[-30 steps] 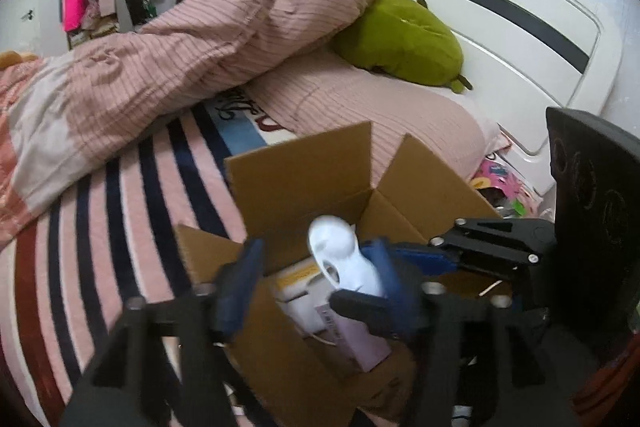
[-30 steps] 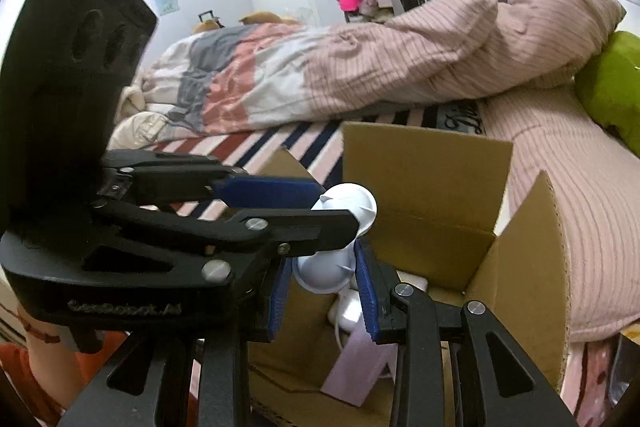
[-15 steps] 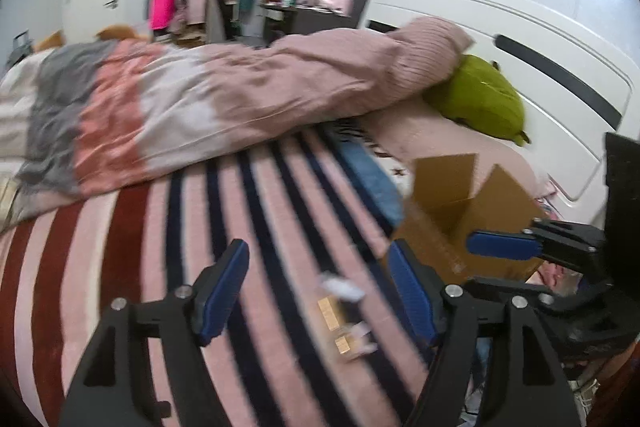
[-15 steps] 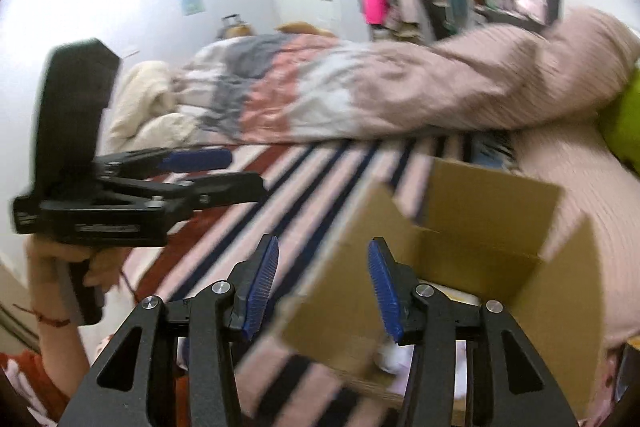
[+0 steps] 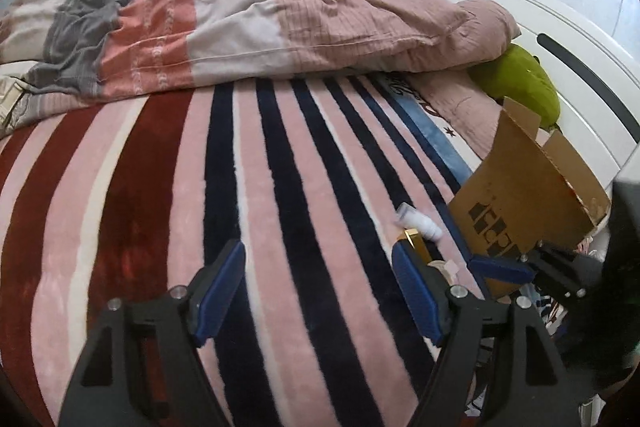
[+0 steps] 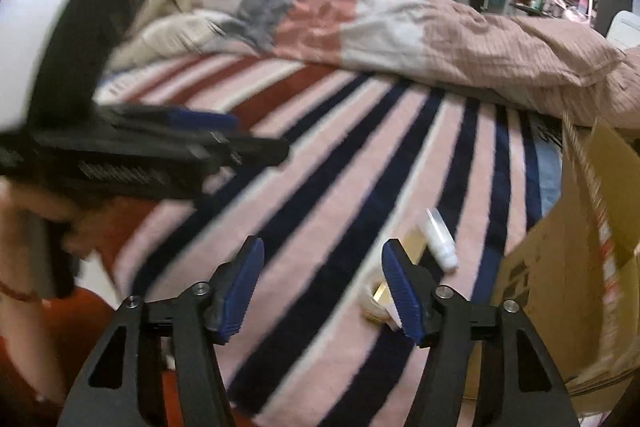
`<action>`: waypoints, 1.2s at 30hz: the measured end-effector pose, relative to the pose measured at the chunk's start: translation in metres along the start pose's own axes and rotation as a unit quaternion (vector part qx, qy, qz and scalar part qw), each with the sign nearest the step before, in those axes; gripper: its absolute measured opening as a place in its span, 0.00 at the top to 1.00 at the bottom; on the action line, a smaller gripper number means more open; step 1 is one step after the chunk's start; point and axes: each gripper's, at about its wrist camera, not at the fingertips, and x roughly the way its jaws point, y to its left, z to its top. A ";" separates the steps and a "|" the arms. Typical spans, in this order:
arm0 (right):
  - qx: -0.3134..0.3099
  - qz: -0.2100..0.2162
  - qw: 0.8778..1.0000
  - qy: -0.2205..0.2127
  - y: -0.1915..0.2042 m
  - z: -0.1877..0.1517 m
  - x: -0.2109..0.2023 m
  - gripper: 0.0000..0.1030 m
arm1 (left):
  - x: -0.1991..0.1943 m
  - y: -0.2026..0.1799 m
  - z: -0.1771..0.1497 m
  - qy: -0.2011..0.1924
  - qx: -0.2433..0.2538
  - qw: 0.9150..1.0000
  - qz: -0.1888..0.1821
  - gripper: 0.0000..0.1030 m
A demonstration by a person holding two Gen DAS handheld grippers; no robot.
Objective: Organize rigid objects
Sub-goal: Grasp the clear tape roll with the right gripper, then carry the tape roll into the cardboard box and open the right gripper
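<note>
Left wrist view shows the striped blanket (image 5: pixel 168 195) filling the frame, with the box (image 5: pixel 520 203) at 3 o'clock, flaps up to take items. Just beside it at 4 o'clock lie a white bottle (image 5: pixel 420 223) and a gold item (image 5: pixel 412 239), likely next to be packed. Left gripper (image 5: pixel 318 291) and right gripper (image 6: pixel 322 287) both gape wide, empty, ready for a pick.

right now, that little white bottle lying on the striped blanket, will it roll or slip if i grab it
The white bottle looks round and lies on its side, so a nudge could roll it, though the plush striped blanket probably damps that. It seems small, smooth plastic: likely light, rigid, a bit slippery between pads.
</note>
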 end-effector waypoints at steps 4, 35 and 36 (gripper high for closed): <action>0.016 -0.044 0.999 0.025 -0.014 -0.016 0.022 0.38 | 0.002 0.004 -0.001 0.000 -0.009 1.000 0.003 0.29; -0.034 0.041 0.987 -0.151 -0.010 0.010 -0.085 0.62 | -0.055 -0.116 0.032 0.008 0.052 0.991 -0.123 0.58; -0.032 0.040 0.986 -0.161 -0.016 0.009 -0.091 0.62 | -0.053 -0.125 0.036 0.009 0.057 0.990 -0.127 0.60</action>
